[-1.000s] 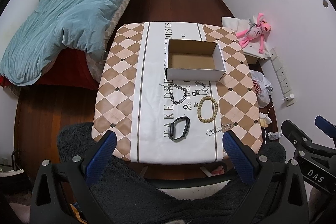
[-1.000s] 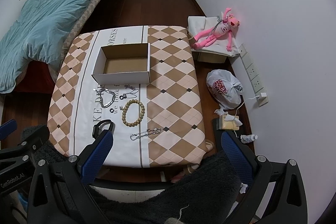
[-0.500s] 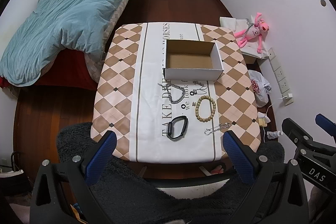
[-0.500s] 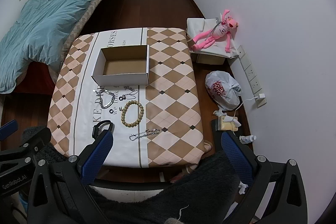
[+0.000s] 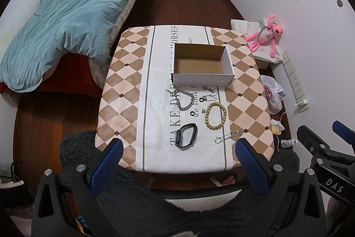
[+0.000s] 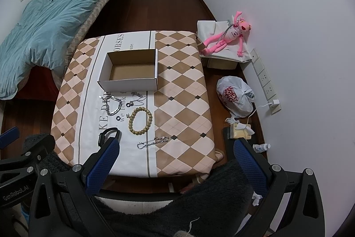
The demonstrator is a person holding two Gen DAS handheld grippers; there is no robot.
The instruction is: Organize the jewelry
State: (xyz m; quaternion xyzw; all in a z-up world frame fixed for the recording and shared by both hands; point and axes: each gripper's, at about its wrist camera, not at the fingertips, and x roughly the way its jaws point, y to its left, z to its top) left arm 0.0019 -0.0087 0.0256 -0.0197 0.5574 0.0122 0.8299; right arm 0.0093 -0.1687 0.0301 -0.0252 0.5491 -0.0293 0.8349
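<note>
An open empty cardboard box (image 5: 202, 64) (image 6: 131, 69) stands mid-table. In front of it lie a silver chain necklace (image 5: 184, 99) (image 6: 113, 104), a small silver piece (image 5: 208, 92) (image 6: 136, 98), small black rings (image 5: 192, 113), a wooden bead bracelet (image 5: 216, 112) (image 6: 140, 120), a black watch band (image 5: 186, 136) (image 6: 108, 134) and a thin silver chain bracelet (image 5: 228, 136) (image 6: 153, 142). My left gripper (image 5: 177, 167) and right gripper (image 6: 175, 166) are both open and empty, held high above the table's near edge.
The low table (image 5: 124, 90) has a checked cloth. A bed with a blue duvet (image 5: 66, 26) is at the left. A pink plush toy (image 6: 228, 37), a white plastic bag (image 6: 235, 97) and a power strip (image 6: 266, 81) lie by the right wall.
Both grippers have drifted slightly up and back, so the table looks a little smaller and farther. Nothing on the table has moved.
</note>
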